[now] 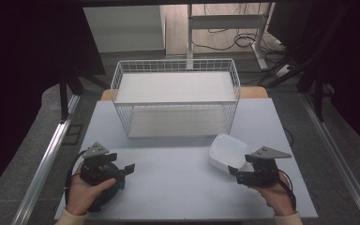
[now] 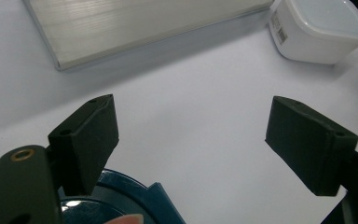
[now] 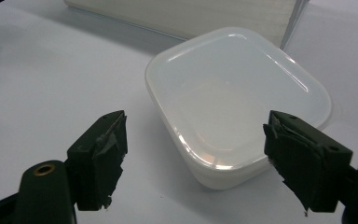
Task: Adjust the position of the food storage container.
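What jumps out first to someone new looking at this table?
The white wire basket at the table's far middle draws the eye first. Nearer, a white lidded plastic container sits just ahead of the open right hand-held gripper, while the open left hand-held gripper hovers over a dark blue round object.

Unreadable barcode label on white container (image 2: 279,29)

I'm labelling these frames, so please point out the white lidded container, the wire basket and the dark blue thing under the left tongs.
white lidded container (image 3: 235,100): right gripper view, middle of its lid.
wire basket (image 1: 176,63): high view, far top rim.
dark blue thing (image 2: 121,196): left gripper view, its rim near the bottom edge.
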A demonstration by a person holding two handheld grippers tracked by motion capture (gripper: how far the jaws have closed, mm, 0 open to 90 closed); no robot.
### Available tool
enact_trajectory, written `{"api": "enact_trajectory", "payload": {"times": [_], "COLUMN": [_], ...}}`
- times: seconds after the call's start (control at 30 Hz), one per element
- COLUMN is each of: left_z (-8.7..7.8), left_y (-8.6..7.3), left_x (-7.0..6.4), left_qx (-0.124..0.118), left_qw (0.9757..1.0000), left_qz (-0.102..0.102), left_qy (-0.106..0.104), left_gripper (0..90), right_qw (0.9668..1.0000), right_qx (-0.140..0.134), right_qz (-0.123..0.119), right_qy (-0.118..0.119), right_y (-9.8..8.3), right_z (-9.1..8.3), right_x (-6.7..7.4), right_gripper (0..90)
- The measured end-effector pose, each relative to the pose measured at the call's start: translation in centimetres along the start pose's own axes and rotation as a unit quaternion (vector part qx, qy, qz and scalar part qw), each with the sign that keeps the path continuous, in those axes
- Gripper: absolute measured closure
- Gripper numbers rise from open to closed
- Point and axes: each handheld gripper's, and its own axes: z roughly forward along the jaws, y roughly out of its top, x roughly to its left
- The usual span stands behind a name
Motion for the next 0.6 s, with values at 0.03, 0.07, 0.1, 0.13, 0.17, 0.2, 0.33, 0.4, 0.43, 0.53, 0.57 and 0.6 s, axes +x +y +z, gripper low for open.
{"api": "enact_trajectory", "payload": {"times": [0.03,0.07,0.1,0.13,0.17,0.2,0.33,0.4,0.43,0.53,0.57,0.6], "left_z": [-0.03,-0.03,-0.08,-0.11,-0.15,-0.2,-0.51,-0.6,-0.65,-0.82,-0.86,-0.88], "left_y": [0.03,0.03,0.04,0.05,0.06,0.07,0.18,0.23,0.24,0.08,0.04,-0.01], "left_x": [0.01,0.01,0.01,0.01,0.01,0.01,-0.02,-0.05,-0.07,-0.18,-0.19,-0.19], "left_qx": [0.0,0.0,0.0,-0.001,-0.001,-0.001,-0.003,-0.004,-0.003,-0.003,-0.003,-0.002], "left_qw": [1.0,1.0,1.0,1.0,1.0,1.0,1.0,1.0,1.0,1.0,1.0,1.0], "left_qz": [0.0,0.0,0.0,0.0,0.0,0.0,0.001,0.003,0.005,0.006,0.006,0.006], "left_qy": [0.0,0.0,-0.001,-0.001,-0.001,-0.001,-0.002,-0.003,-0.004,-0.006,-0.005,-0.005], "left_gripper": [16.8,16.8,16.8,16.8,16.8,16.8,16.8,17.1,17.1,17.1,17.1,17.1], "right_qw": [1.0,1.0,1.0,1.0,1.0,1.0,0.9998,0.9999,1.0,1.0,1.0,1.0], "right_qx": [0.001,0.001,0.002,0.004,0.009,0.009,0.017,0.012,0.009,0.004,0.003,0.004], "right_qz": [0.001,0.001,0.0,0.001,0.001,0.001,0.002,0.0,-0.001,-0.006,-0.007,-0.006], "right_qy": [0.0,0.0,0.0,-0.001,-0.003,-0.003,-0.006,-0.003,-0.002,0.0,0.001,0.001], "right_y": [-0.03,-0.03,-0.08,-0.15,-0.3,-0.3,-0.55,-0.4,-0.26,0.16,0.22,0.24], "right_z": [0.0,0.0,0.02,0.09,0.25,0.25,0.46,0.29,0.19,-0.09,-0.12,-0.13], "right_x": [-0.06,-0.06,-0.12,-0.19,-0.33,-0.33,-0.35,-0.15,0.01,0.4,0.46,0.51], "right_gripper": [20.6,20.6,20.6,20.6,20.6,20.6,20.4,20.3,20.3,20.3,20.3,20.3]}}
